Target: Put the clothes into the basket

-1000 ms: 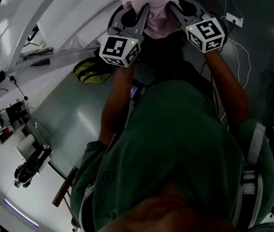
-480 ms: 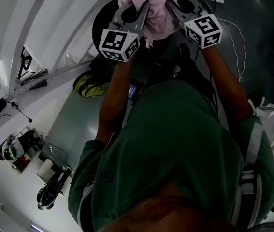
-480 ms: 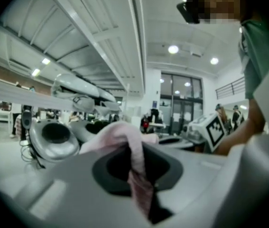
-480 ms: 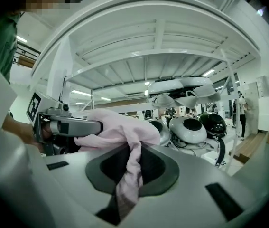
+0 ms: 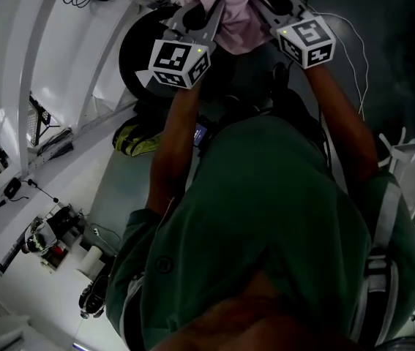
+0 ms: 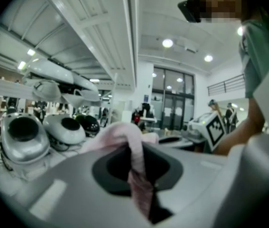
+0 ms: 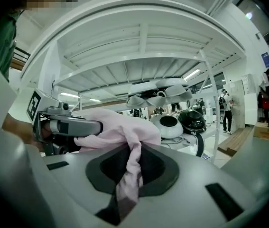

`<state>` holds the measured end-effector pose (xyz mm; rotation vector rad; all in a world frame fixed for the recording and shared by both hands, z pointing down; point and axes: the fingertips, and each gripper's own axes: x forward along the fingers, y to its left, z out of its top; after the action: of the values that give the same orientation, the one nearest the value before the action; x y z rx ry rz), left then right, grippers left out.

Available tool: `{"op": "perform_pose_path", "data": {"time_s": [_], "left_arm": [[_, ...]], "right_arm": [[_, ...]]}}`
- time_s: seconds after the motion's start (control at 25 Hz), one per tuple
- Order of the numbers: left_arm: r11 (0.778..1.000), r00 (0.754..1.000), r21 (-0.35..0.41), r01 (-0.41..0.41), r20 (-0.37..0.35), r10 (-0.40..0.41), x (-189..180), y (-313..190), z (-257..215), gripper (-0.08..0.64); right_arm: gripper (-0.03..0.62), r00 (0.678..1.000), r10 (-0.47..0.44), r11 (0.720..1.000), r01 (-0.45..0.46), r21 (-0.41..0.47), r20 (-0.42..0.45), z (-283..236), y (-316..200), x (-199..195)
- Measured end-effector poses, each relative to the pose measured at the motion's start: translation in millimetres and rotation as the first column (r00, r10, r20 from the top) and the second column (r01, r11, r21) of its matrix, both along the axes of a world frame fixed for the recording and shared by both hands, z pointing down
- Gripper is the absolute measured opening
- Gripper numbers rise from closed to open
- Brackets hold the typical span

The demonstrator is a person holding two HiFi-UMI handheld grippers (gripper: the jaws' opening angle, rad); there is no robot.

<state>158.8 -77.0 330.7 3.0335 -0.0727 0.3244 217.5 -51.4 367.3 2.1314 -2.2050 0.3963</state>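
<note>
Left claw (image 5: 214,9), right claw (image 5: 257,2) swung; garment (image 5: 233,31) seemingly crosswise.

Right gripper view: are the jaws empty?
No, the right gripper pinches a fold of the pink garment between its jaws.

The person has turned, swinging the left gripper (image 5: 208,14) and right gripper (image 5: 260,6) with the pink garment (image 5: 230,20) across the room. A black disc (image 5: 137,46) now looms beside the left gripper, the yellow bag (image 5: 135,137) sits lower, and a white stand (image 5: 406,156) has appeared at the right.
</note>
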Motion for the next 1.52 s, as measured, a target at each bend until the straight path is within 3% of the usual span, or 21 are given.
{"op": "perform_pose_path", "data": {"time_s": [0.44, 0.72, 1.08, 1.52], "left_arm": [[0.997, 0.996, -0.066, -0.043, 0.077, 0.049, 124.0, 30.7, 55.4, 0.035], [0.992, 0.985, -0.1, -0.083, 0.14, 0.096, 178.8, 49.2, 99.0, 0.035], [0.984, 0.967, -0.154, -0.091, 0.224, 0.124, 219.6, 55.2, 159.0, 0.035], [0.975, 0.936, -0.21, -0.072, 0.324, 0.139, 238.4, 57.1, 229.9, 0.035]], "right_arm": [[0.046, 0.997, 0.065, 0.995, -0.061, -0.084, 0.038, 54.9, 36.6, 120.5], [0.046, 0.991, 0.112, 0.985, -0.102, -0.14, 0.071, 98.1, 57.6, 172.9], [0.038, 0.986, 0.142, 0.969, -0.119, -0.214, 0.091, 151.0, 71.0, 210.3], [0.037, 0.971, 0.193, 0.939, -0.142, -0.314, 0.14, 216.3, 74.4, 227.3]]}}
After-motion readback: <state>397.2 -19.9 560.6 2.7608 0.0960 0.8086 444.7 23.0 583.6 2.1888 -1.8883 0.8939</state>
